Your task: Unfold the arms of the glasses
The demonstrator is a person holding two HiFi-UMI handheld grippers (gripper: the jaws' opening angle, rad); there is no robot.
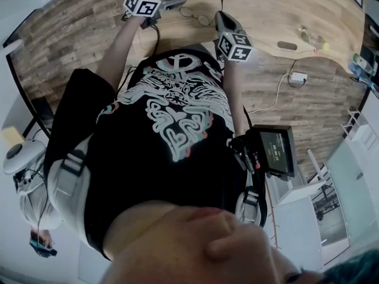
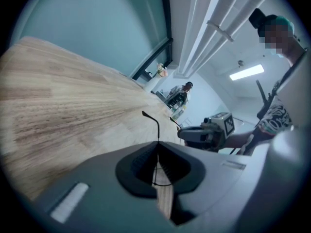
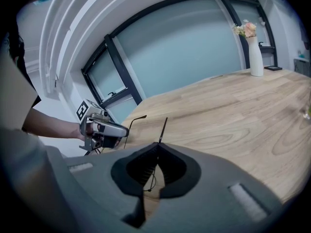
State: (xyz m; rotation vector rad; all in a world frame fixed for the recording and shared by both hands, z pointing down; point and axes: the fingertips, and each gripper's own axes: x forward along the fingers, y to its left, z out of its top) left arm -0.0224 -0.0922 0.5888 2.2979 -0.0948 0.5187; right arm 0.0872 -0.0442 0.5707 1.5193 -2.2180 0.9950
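Glasses (image 1: 195,15): thin dark wire, round lenses; woodgrain table (image 1: 266,10).

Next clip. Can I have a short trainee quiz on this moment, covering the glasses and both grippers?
1. True or false: the left gripper has its jaws shut on one arm of the glasses.
2. What is between the jaws of the right gripper? A) a vase B) an arm of the glasses C) nothing
3. Fill in: the table has a top of light ____.
Key: 1 true; 2 B; 3 wood.
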